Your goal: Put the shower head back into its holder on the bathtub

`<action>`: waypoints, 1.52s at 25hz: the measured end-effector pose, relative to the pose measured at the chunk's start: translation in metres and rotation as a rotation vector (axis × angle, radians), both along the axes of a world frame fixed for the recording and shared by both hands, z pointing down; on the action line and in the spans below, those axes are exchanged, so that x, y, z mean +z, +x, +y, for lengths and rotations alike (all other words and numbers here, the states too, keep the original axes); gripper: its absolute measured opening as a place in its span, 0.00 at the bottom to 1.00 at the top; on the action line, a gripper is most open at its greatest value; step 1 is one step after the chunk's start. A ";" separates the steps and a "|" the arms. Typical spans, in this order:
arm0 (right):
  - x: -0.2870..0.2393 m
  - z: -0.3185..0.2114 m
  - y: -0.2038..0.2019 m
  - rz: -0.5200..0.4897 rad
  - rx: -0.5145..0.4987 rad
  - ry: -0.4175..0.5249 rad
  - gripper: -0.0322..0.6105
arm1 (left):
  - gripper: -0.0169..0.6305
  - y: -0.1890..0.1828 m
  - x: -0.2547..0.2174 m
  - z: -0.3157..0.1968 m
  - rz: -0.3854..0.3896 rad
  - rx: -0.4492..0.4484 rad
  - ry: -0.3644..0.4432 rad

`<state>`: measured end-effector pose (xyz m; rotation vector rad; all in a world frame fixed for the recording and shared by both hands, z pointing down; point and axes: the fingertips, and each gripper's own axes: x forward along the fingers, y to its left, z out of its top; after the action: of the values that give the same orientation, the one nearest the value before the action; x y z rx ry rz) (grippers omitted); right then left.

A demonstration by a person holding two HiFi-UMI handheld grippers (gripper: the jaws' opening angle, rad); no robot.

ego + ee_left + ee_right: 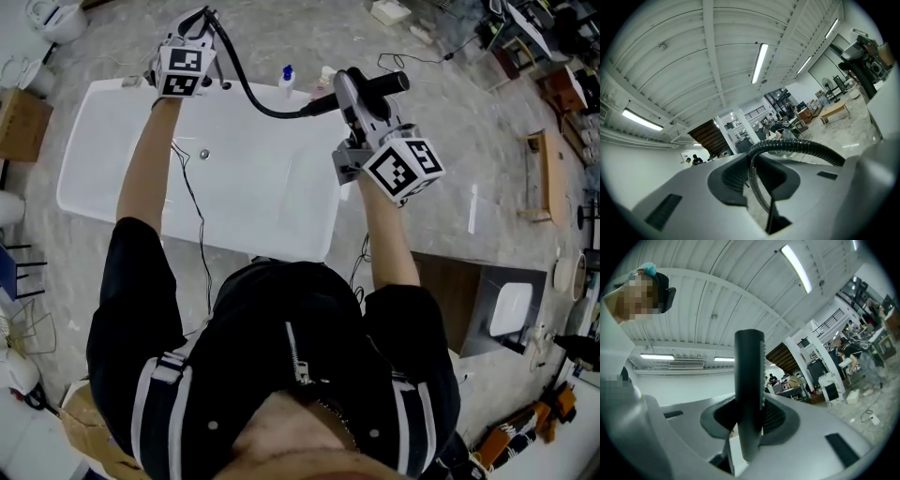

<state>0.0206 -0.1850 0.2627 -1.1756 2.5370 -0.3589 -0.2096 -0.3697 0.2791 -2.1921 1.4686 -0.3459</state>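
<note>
Status: carry step, shower head (pixel 382 84) is in the air and not seated yet. My right gripper (pixel 356 91) is clamped on its black handle; in the right gripper view the handle stands upright between the pads, pinched on both sides. The head sits above the bathtub (pixel 262 202), at its far right corner and just past the rim. My left gripper (pixel 195 28) is closed down tight on the hose (pixel 246 89), over the bathtub's far left corner. From there the hose loops up out of the jaws and sags along the far rim to the head. A small bottle (pixel 286 80) stands on the far rim, between the two grippers. I can't pick out the holder from the head view. It's probably on the far rim near the left gripper, but that's a guess. Next move as I read it: locate the holder, bring the head along the far rim to it, line the handle up with the socket and lower it in. Left gripper should feed hose slack so it doesn't pull the head off line. Right jaws let go only once the head sits on its own.
</note>
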 end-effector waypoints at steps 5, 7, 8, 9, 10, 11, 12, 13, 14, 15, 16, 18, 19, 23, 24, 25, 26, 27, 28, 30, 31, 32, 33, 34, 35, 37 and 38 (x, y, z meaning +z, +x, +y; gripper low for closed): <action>0.005 -0.005 -0.014 0.006 0.005 -0.011 0.23 | 0.14 -0.008 0.012 -0.010 0.001 0.011 -0.015; 0.010 -0.008 -0.018 0.004 0.008 -0.018 0.23 | 0.14 -0.010 0.017 -0.013 0.005 0.013 -0.023; 0.012 -0.009 -0.019 -0.001 0.008 -0.019 0.23 | 0.14 -0.011 0.020 -0.014 0.008 0.014 -0.026; 0.013 -0.009 -0.020 -0.003 0.009 -0.020 0.23 | 0.14 -0.011 0.022 -0.015 0.008 0.016 -0.026; 0.015 -0.009 -0.020 0.001 0.010 -0.023 0.23 | 0.14 -0.012 0.025 -0.016 0.008 0.020 -0.024; 0.017 -0.009 -0.021 0.009 0.014 -0.029 0.23 | 0.14 -0.012 0.027 -0.017 0.008 0.024 -0.021; 0.018 -0.009 -0.021 0.017 0.018 -0.035 0.23 | 0.14 -0.013 0.029 -0.018 0.009 0.027 -0.021; 0.020 -0.010 -0.022 0.021 0.021 -0.038 0.23 | 0.14 -0.013 0.031 -0.018 0.009 0.027 -0.028; 0.020 -0.010 -0.023 0.020 0.024 -0.039 0.23 | 0.14 -0.013 0.032 -0.018 0.010 0.026 -0.038; 0.021 -0.011 -0.024 0.017 0.025 -0.039 0.23 | 0.14 -0.013 0.034 -0.018 0.010 0.027 -0.047; 0.022 -0.011 -0.024 0.016 0.028 -0.041 0.23 | 0.14 -0.013 0.036 -0.019 0.010 0.029 -0.053; 0.025 -0.012 -0.025 0.022 0.036 -0.053 0.23 | 0.14 -0.013 0.041 -0.020 0.010 0.037 -0.059; 0.026 -0.012 -0.026 0.022 0.040 -0.056 0.23 | 0.14 -0.012 0.043 -0.020 0.009 0.040 -0.062; 0.031 -0.017 -0.022 0.019 0.046 -0.061 0.23 | 0.14 -0.010 0.052 -0.023 0.007 0.039 -0.074; 0.033 -0.019 -0.021 0.026 0.044 -0.066 0.23 | 0.14 -0.010 0.053 -0.024 0.010 0.033 -0.077; 0.035 -0.020 -0.020 0.034 0.039 -0.071 0.23 | 0.14 -0.009 0.055 -0.024 0.012 0.026 -0.080; 0.037 -0.021 -0.019 0.042 0.031 -0.076 0.23 | 0.14 -0.008 0.057 -0.022 0.011 0.019 -0.081; 0.039 -0.022 -0.017 0.046 0.020 -0.078 0.23 | 0.14 -0.005 0.059 -0.020 0.009 0.012 -0.082; 0.040 -0.024 -0.014 0.046 0.006 -0.078 0.23 | 0.14 -0.001 0.060 -0.019 0.007 0.004 -0.083; 0.040 -0.032 -0.008 0.040 -0.036 -0.067 0.23 | 0.14 0.003 0.064 -0.018 0.007 -0.024 -0.086; 0.041 -0.037 -0.007 0.037 -0.063 -0.062 0.23 | 0.14 0.003 0.067 -0.019 0.009 -0.045 -0.089; 0.042 -0.043 -0.006 0.041 -0.089 -0.062 0.23 | 0.14 0.001 0.071 -0.020 0.014 -0.069 -0.092; 0.043 -0.050 -0.005 0.051 -0.111 -0.069 0.23 | 0.14 -0.002 0.072 -0.021 0.020 -0.092 -0.095; 0.044 -0.056 -0.004 0.059 -0.128 -0.078 0.23 | 0.14 -0.005 0.073 -0.022 0.027 -0.113 -0.098; 0.045 -0.061 -0.004 0.062 -0.141 -0.083 0.23 | 0.14 -0.008 0.074 -0.023 0.033 -0.130 -0.100; 0.046 -0.070 -0.003 0.064 -0.158 -0.087 0.23 | 0.14 -0.016 0.078 -0.024 0.041 -0.156 -0.106; 0.047 -0.073 -0.002 0.065 -0.163 -0.086 0.23 | 0.14 -0.019 0.079 -0.025 0.042 -0.166 -0.107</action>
<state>0.0182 -0.2581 0.3096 -1.0282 2.7068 -0.4799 -0.2288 -0.3950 0.3577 -2.1764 1.6972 -0.4462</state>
